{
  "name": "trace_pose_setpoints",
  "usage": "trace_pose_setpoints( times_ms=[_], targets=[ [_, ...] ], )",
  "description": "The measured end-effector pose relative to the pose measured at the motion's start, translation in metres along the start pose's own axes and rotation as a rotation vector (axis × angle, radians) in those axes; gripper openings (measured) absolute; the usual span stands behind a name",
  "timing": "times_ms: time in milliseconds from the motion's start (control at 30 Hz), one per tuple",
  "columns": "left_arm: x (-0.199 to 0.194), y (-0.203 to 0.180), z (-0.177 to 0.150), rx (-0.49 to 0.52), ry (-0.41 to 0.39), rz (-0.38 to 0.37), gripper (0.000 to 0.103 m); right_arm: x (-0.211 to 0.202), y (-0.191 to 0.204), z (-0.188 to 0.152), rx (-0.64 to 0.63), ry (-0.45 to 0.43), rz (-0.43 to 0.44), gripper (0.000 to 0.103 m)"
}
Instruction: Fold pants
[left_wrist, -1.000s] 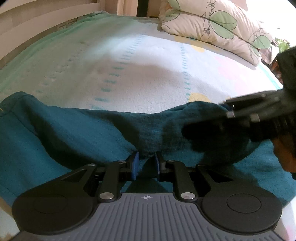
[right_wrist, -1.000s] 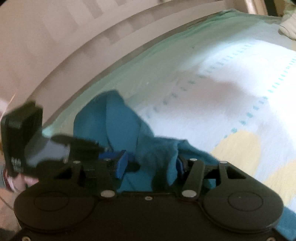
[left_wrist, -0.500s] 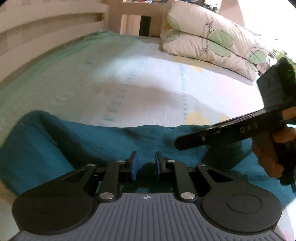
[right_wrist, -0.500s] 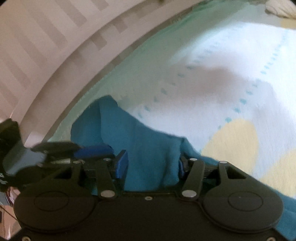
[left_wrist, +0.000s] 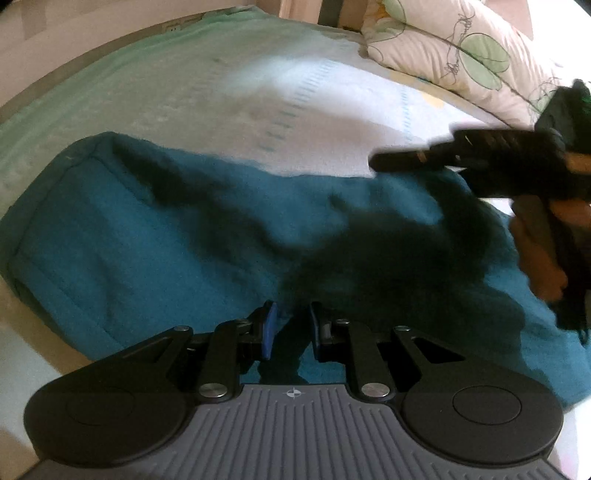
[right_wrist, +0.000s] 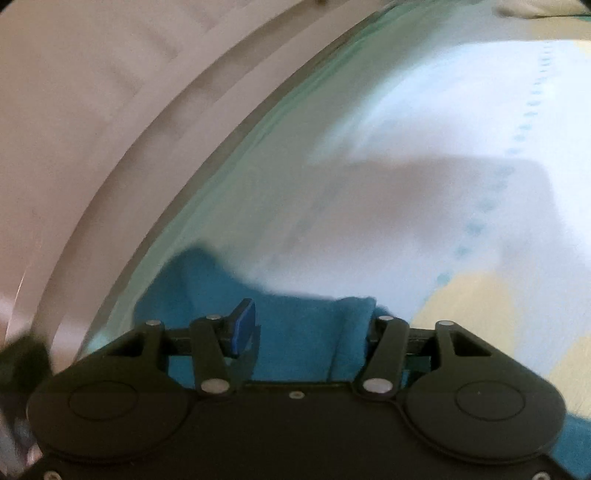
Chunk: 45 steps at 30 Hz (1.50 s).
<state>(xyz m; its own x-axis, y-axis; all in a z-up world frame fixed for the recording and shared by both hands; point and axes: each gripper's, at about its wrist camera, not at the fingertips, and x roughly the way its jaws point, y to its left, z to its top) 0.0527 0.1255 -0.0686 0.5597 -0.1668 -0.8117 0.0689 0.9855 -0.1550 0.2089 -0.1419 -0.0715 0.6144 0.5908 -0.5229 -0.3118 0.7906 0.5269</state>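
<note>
- Pants: teal, lying in a wide band across the bed, bulk at 9 o'clock in left wrist view, folded rounded edge at far left, rumpled & shadowed mid-cloth
- Left tongs: pads apart w/ a narrow gap, no cloth pinched between them as far as I can see, hovering just over the near edge of the pants – released
- Right tongs: spread wide, teal cloth sits between the pads but not clamped; right pad hidden behind a fabric ridge – released
- Right tool also seen in left view at 3 o'clock, above the pants' right end, blurred
- Pillow at 1 o'clock, well apart from the pants
- Step, my read: a fold just laid down, both tongs let go; pants look roughly halved
- Next likely needs: smooth the wrinkled middle, then re-grip one end w/ both tongs, carry it over toward the other end, keep edges aligned so the layers don't bunch
</note>
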Motion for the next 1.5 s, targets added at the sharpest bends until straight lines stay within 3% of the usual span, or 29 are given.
trace_pose_setpoints(
  times_ms=[100, 233, 367, 433, 567, 633, 667, 700, 733, 767, 867, 933, 1067, 1167, 1300, 1433, 1500],
  targets=[
    [-0.001, 0.005, 0.000, -0.023, 0.001, -0.014, 0.019, 0.001, -0.013, 0.003, 0.085, 0.000, 0.024, 0.060],
    [-0.001, 0.008, 0.000, -0.039, 0.006, -0.027, 0.019, 0.002, -0.007, 0.007, 0.001, 0.005, -0.005, 0.059],
    [-0.003, 0.008, -0.002, -0.034, 0.004, -0.025, 0.019, 0.011, -0.012, 0.013, 0.038, 0.014, -0.019, 0.057],
    [-0.003, 0.008, -0.003, -0.032, 0.006, -0.026, 0.019, 0.013, -0.011, 0.012, 0.003, 0.018, -0.053, 0.049],
    [-0.003, 0.009, -0.002, -0.036, 0.019, -0.033, 0.019, 0.010, -0.014, 0.016, -0.030, 0.045, -0.098, 0.020],
    [-0.004, 0.010, -0.003, -0.035, 0.022, -0.032, 0.019, 0.001, -0.017, 0.021, -0.028, 0.052, -0.098, 0.020],
    [-0.004, 0.010, -0.004, -0.035, 0.025, -0.031, 0.019, -0.004, -0.016, 0.023, -0.036, 0.043, -0.125, 0.027],
    [-0.004, 0.011, -0.004, -0.037, 0.027, -0.031, 0.019, -0.015, -0.014, 0.024, -0.063, 0.010, -0.188, 0.042],
    [-0.004, 0.011, -0.003, -0.042, 0.029, -0.032, 0.019, -0.023, -0.012, 0.028, -0.098, -0.036, -0.270, 0.044],
    [-0.003, 0.012, -0.002, -0.049, 0.031, -0.033, 0.019, -0.032, -0.013, 0.034, -0.106, -0.063, -0.299, 0.044],
    [-0.003, 0.012, 0.000, -0.058, 0.043, -0.030, 0.019, -0.063, -0.021, 0.049, -0.025, -0.120, -0.267, 0.044],
    [-0.004, 0.010, 0.002, -0.056, 0.054, -0.020, 0.019, -0.076, -0.009, 0.049, -0.070, -0.117, -0.279, 0.044],
    [-0.008, 0.005, 0.004, -0.059, 0.060, -0.007, 0.019, -0.084, 0.022, 0.024, -0.222, -0.018, -0.288, 0.030],
    [-0.014, -0.001, 0.000, -0.025, 0.053, -0.002, 0.019, -0.087, 0.040, -0.013, -0.306, 0.100, -0.295, 0.029],
    [-0.009, -0.004, -0.006, 0.003, 0.101, 0.032, 0.019, -0.097, 0.053, -0.073, -0.411, 0.271, -0.298, 0.028],
    [-0.010, -0.008, -0.002, 0.006, 0.122, 0.061, 0.019, -0.105, 0.049, -0.125, -0.382, 0.453, -0.298, 0.028],
    [-0.012, -0.013, 0.004, 0.000, 0.121, 0.053, 0.019, -0.114, 0.054, -0.137, -0.405, 0.458, -0.282, 0.028]
  ],
)
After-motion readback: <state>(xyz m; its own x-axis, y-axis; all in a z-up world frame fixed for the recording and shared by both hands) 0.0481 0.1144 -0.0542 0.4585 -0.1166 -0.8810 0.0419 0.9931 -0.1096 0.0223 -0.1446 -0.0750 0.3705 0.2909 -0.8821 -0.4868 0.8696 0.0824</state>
